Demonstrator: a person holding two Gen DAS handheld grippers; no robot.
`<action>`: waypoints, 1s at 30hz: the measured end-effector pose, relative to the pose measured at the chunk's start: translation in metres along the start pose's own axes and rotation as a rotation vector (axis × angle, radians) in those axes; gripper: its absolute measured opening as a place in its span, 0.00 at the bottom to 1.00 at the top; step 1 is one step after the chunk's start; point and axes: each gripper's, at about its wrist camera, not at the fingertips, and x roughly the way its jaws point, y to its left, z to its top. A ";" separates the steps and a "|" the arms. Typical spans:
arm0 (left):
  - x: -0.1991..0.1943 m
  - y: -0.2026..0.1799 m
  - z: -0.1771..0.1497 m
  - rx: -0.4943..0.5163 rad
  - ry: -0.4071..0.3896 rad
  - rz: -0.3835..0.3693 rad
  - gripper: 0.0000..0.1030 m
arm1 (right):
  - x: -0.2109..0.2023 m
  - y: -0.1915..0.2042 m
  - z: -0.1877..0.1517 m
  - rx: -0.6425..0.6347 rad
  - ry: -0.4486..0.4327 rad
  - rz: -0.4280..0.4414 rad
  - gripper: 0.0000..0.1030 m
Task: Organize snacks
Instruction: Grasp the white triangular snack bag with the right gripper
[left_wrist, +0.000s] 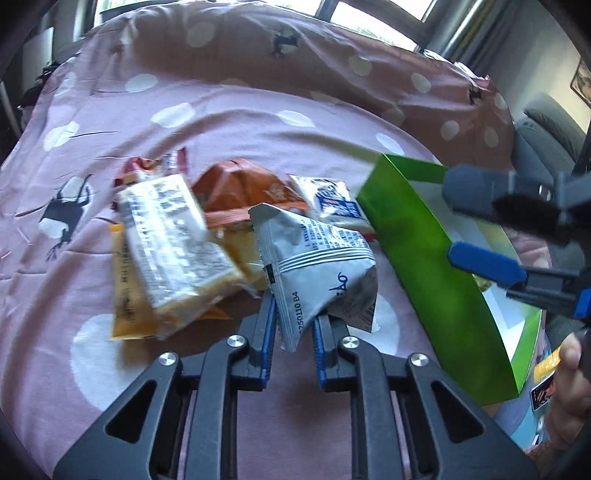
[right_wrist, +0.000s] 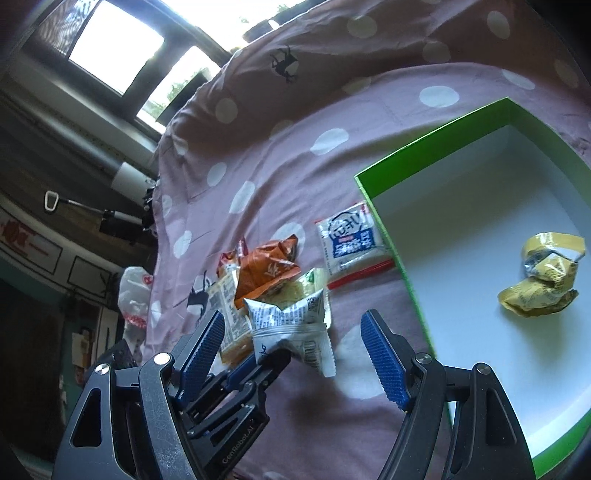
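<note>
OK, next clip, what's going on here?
A person with two handheld grippers is sorting snacks on a pink dotted bedspread. The left gripper is shut on a silver snack packet, lifted off the pile of packets. The right gripper is open and holds nothing, beside the green box. Only a crumpled yellow packet lies in the box.

Spread wide and creased: a dusty-pink bedcover (left_wrist: 229, 122) dotted with white circles and printed with small dark deer (left_wrist: 62, 218), rumpled into a raised fold along the far side. Beyond it, bright windows (right_wrist: 114, 48) in dark frames. At the bed's edge, a white plastic bag (right_wrist: 135, 295) with red print. Farther off, a grey upholstered seat (left_wrist: 546, 129) and a picture frame's corner (left_wrist: 581, 79) on the wall.
</note>
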 end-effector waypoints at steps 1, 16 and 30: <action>-0.001 0.005 0.001 -0.011 0.002 0.002 0.17 | 0.004 0.003 -0.001 -0.008 0.011 0.007 0.75; -0.001 0.029 0.000 -0.091 0.054 0.006 0.20 | 0.090 0.024 -0.010 -0.037 0.196 -0.063 0.75; 0.003 0.030 0.000 -0.103 0.073 -0.008 0.20 | 0.098 0.028 -0.009 -0.108 0.176 -0.046 0.62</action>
